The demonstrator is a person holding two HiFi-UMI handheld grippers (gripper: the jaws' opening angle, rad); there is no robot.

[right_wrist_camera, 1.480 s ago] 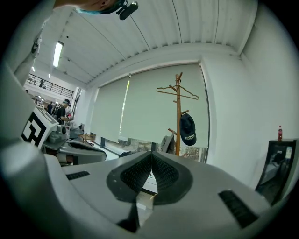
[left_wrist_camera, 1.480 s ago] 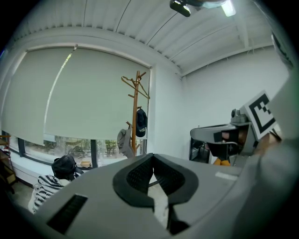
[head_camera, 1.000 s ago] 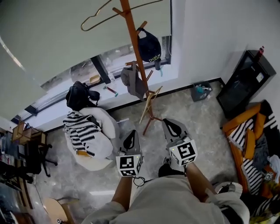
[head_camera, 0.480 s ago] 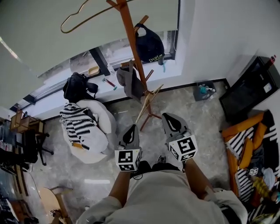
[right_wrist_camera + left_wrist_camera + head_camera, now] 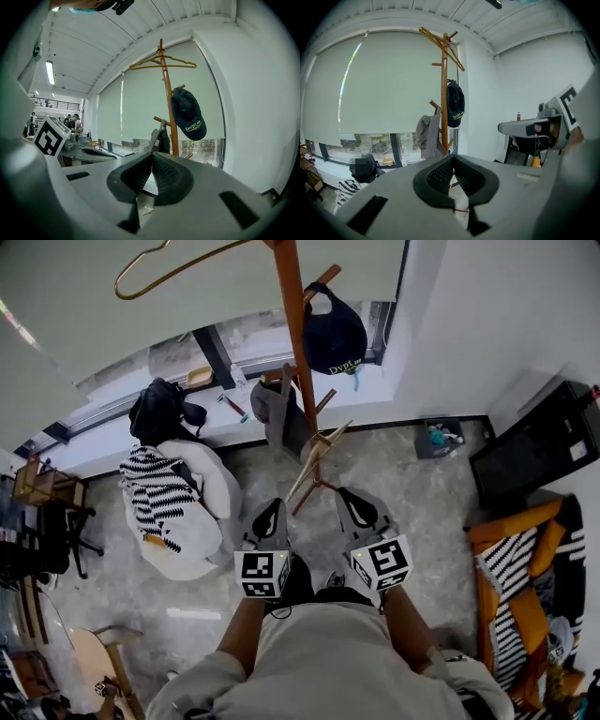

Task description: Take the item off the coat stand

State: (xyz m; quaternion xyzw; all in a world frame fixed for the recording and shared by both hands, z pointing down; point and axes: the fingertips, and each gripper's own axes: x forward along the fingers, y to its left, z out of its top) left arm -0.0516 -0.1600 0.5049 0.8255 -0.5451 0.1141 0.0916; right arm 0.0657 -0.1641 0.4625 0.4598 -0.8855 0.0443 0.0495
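Observation:
A tall wooden coat stand [image 5: 300, 362] rises in front of me by the window. A dark blue cap [image 5: 334, 336] hangs on a peg on its right side, a grey garment [image 5: 274, 416] hangs lower on its left, and a wooden hanger [image 5: 159, 268] sits at the top. My left gripper [image 5: 269, 518] and right gripper [image 5: 355, 507] are side by side near my body, short of the stand's feet, both shut and empty. The cap [image 5: 188, 115] shows ahead in the right gripper view, and the stand [image 5: 444, 93] in the left gripper view.
A white beanbag chair [image 5: 192, 512] with a striped cloth stands at the left, with a black bag [image 5: 155, 413] on the window ledge behind it. A black cabinet [image 5: 534, 460] and a small bin [image 5: 439, 439] stand at the right wall. Striped and orange fabric [image 5: 520, 587] lies at the right.
I have stepped closer to the coat stand, so its base now lies just ahead of the grippers. Both grippers stay shut and keep their places.

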